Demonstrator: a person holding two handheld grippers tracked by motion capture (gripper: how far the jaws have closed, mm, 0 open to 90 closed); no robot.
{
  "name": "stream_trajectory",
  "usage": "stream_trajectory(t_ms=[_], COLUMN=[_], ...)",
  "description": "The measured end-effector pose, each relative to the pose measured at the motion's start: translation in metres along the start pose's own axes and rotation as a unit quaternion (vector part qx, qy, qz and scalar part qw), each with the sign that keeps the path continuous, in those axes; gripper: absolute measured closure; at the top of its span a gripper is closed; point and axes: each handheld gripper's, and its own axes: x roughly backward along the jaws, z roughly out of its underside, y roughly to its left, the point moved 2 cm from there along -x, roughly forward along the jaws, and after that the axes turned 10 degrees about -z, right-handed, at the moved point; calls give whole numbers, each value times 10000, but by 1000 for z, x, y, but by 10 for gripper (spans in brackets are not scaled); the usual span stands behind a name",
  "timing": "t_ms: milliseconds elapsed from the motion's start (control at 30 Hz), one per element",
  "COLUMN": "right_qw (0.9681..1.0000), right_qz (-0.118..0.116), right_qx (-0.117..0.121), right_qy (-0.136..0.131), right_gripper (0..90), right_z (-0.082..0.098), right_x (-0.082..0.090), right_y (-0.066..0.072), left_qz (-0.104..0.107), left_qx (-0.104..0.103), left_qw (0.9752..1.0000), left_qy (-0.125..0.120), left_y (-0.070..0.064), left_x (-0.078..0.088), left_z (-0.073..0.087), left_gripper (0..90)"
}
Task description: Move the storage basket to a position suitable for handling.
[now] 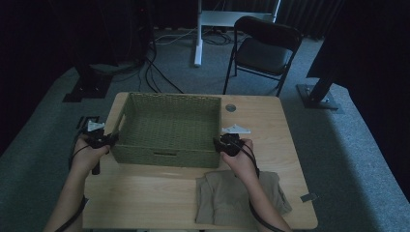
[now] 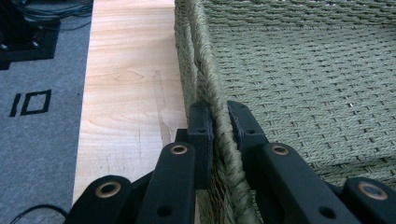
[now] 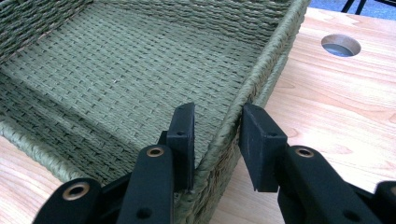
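Two hand-held grippers work at the near corners of a rectangular olive-green woven basket [image 1: 168, 126], which sits on the light wooden bench [image 1: 150, 193] a little toward ten o'clock of the bench's middle, its long sides running from nine to three o'clock. The left gripper [image 1: 107, 140] is at the basket's corner toward seven o'clock; in the left gripper view its jaws are clenched on the braided rim of the basket's side wall [image 2: 219, 135], one pad outside and one inside, both pressed against the weave. The right gripper [image 1: 223, 143] is at the corner toward five o'clock. In the right gripper view its jaws straddle the rim of the basket's wall [image 3: 243, 100]: the inner pad lies against the weave, while a thin gap shows between the outer pad and the rim, so the grip is not fully closed. A folded khaki cloth garment [image 1: 227, 198] lies on the bench at five o'clock of the basket, under the person's right forearm. A round hole in the bench top [image 1: 230, 108] sits at two o'clock of the basket, just beside its far corner.
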Motion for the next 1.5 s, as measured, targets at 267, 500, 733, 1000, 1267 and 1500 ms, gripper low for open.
stream_trajectory(t_ms=[267, 500, 733, 1000, 1267, 1500], right_qw=[10000, 10000, 10000, 10000, 9999, 9995], right_qz=[2, 57, 79, 54, 134, 229], right_qx=[-22, 16, -5, -44, -109, -198], right_qy=[-10, 3, 5, 2, 2, -2], right_gripper=[677, 683, 685, 686, 690, 702], right_z=[1, 3, 6, 9, 14, 17], right_x=[3, 8, 16, 23, 34, 42], right_y=[-7, -14, -24, -34, -46, -58], left_qz=[-20, 9, 92, 166, 233, 275], left_qx=[60, 94, 120, 223, 128, 76], left_qw=[10000, 9999, 9999, 9995, 9996, 9995], left_qy=[-1, 39, 51, 124, 109, 115], left_y=[-9, -19, -31, -41, -60, -75], left_x=[5, 8, 7, 7, 3, 0], left_z=[4, 5, 4, 3, -1, -5], left_gripper=[820, 818, 815, 808, 804, 804])
